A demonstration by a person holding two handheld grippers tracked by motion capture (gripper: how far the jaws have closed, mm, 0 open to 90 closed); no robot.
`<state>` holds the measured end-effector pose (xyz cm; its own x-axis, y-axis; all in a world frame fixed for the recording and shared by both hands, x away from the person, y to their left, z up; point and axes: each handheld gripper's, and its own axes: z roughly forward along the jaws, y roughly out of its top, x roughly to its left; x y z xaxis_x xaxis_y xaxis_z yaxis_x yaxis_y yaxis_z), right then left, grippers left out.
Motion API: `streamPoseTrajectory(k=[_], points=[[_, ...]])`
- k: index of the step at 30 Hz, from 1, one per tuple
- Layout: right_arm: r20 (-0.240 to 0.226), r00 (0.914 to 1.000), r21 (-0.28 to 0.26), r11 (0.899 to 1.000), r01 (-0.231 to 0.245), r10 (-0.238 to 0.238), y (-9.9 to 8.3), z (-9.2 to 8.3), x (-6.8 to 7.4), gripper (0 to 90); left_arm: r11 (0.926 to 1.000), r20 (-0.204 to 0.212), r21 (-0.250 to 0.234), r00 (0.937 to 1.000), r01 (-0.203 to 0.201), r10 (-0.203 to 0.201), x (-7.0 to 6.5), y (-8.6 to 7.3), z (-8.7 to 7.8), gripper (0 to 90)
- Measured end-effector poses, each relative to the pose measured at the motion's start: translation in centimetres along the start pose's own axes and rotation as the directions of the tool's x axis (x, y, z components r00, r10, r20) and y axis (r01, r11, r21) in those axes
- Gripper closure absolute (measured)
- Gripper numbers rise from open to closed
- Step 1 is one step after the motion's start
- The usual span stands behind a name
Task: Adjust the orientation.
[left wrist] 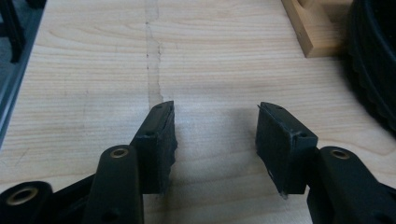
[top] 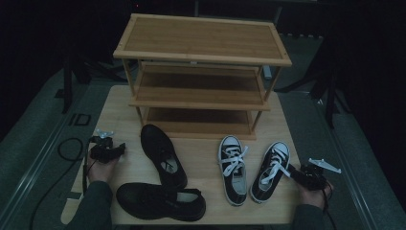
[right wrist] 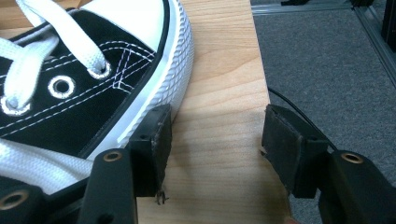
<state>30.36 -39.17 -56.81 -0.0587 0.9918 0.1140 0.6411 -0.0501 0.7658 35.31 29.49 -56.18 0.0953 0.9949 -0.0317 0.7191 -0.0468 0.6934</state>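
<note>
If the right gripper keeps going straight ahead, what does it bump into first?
Probably the black-and-white sneaker: the right gripper has one open jaw already beside its white rubber sole. The gap itself points along bare table.

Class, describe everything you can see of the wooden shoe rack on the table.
The shoe rack looks like light bamboo or wood, with three slatted shelves in raised frames on slim legs. All three shelves are empty. It stands upright at the table's far edge. Nothing visibly touches it; the upright black shoe lies closest to its front.
</note>
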Motion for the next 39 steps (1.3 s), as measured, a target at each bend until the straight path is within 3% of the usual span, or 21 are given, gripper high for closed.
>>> streamPoseTrajectory(k=[6,12,19,33,36,39], points=[[-0.001,1.0000,0.001,1.000,-0.001,0.001,0.0,0.0,0.0,42.3,1.0000,0.079,0.008,0.9969,0.002,-0.002,-0.4,0.3,-0.9,57.2],[-0.001,1.0000,0.000,1.000,-0.001,0.001,0.0,0.0,0.0,42.2,0.9982,0.138,0.020,0.9890,-0.056,0.053,-1.5,0.6,-2.0,64.3],[-0.003,1.0000,0.000,1.000,-0.002,0.002,0.0,0.0,0.0,42.1,0.9904,0.186,0.014,0.9736,-0.137,0.132,-2.9,0.9,-3.1,71.8],[-0.003,1.0000,0.000,1.000,-0.002,0.002,0.0,0.0,0.0,42.1,0.9704,0.285,0.020,0.9318,-0.241,0.225,-5.8,0.7,-5.1,88.8],[-0.003,1.0000,-0.001,1.000,-0.001,0.001,0.0,0.0,0.0,42.1,0.9623,0.300,0.031,0.9208,-0.270,0.249,-6.4,0.7,-5.5,89.4],[-0.003,1.0000,0.000,1.000,-0.001,0.001,0.0,0.0,0.0,42.1,0.9508,0.331,0.043,0.9022,-0.307,0.276,-7.3,0.7,-5.6,89.5]])
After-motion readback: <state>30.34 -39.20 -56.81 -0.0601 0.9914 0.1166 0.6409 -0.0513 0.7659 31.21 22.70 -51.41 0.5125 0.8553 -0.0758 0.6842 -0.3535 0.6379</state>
